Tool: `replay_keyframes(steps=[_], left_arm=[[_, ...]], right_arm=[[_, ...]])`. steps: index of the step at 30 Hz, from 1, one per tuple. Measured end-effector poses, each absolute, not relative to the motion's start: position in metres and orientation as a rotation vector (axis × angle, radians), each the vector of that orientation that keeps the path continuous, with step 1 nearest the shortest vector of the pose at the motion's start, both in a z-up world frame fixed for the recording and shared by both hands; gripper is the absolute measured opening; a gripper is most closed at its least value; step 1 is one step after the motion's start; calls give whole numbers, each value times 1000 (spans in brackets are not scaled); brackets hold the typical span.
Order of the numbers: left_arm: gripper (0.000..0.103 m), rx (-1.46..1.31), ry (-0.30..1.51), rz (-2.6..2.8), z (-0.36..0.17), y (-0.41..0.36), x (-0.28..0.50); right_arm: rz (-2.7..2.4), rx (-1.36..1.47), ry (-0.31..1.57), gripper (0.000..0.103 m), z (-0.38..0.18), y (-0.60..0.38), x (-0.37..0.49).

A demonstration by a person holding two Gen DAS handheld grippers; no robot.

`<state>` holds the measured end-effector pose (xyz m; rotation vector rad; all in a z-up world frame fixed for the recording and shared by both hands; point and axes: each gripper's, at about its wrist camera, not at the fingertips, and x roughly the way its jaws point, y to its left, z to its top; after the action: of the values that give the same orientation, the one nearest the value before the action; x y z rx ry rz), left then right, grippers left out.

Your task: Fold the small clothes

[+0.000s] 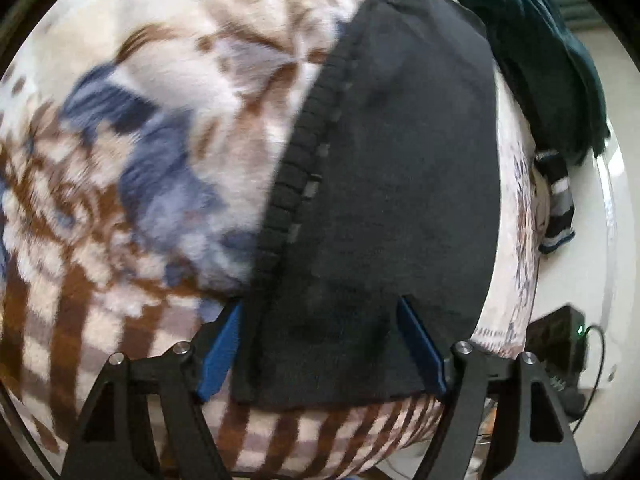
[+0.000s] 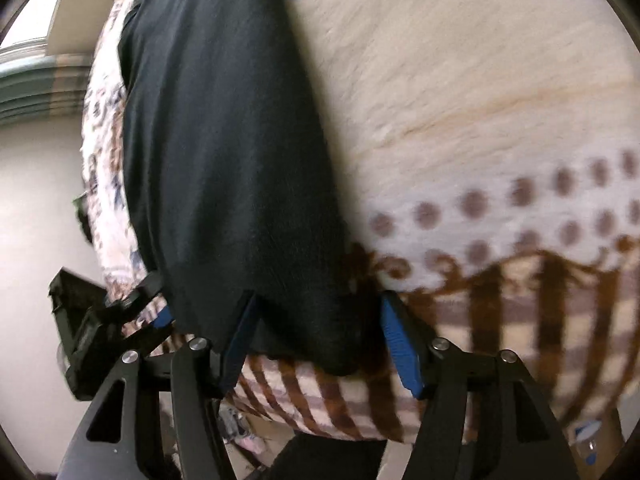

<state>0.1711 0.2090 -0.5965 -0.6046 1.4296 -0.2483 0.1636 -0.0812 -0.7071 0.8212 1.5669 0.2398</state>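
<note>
While both grippers hang over the near edge of a bed, a dark garment (image 1: pixel 400 168) lies stretched away from them as a long folded strip on a fleecy patterned blanket (image 1: pixel 120 160). It runs from the near edge toward the far end, with a ribbed hem along its left side. The left gripper (image 1: pixel 320 344) has its blue fingers (image 1: pixel 222 352) spread apart, one on each side of the near left part of the cloth; the pads do not appear to press on it. The right gripper (image 2: pixel 320 336) is likewise spread, straddling the near right corner of the same garment without pinching it.

At the far right lie a teal garment (image 1: pixel 552 60) and a striped sock (image 1: pixel 558 204), well apart from the dark piece. The dark cloth looks light, soft and limp, likely to sag and crease when lifted, and the fleece beneath may drag at it. A good hold would probably be the two near corners, or the thicker ribbed hem, which gives the pads more to bite.
</note>
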Motion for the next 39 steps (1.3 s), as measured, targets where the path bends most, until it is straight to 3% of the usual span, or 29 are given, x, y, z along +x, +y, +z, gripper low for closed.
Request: replay_keyframes(steps=[4, 7, 10, 15, 18, 19, 30, 39], left_arm=[[71, -503, 1422, -304, -594, 189, 164], [59, -535, 1411, -295, -595, 191, 163], [35, -579, 1422, -264, -596, 204, 162], [13, -593, 1427, -269, -591, 206, 161], [9, -552, 1406, -281, -576, 198, 162], [9, -546, 1396, -283, -571, 196, 163], [6, -622, 1246, -331, -486, 218, 189], [6, -674, 1129, -388, -446, 220, 299]], right_arm=[[352, 975, 1496, 66, -713, -76, 166], [340, 1102, 1473, 65, -732, -90, 160], [341, 1247, 1444, 61, -743, -103, 157], [337, 1216, 1474, 44, -743, -115, 151], [314, 1154, 1475, 17, -735, -114, 152], [313, 1137, 1476, 14, -728, -116, 149], [326, 1112, 1395, 12, -646, -127, 158], [324, 1078, 1303, 11, -572, -125, 226]])
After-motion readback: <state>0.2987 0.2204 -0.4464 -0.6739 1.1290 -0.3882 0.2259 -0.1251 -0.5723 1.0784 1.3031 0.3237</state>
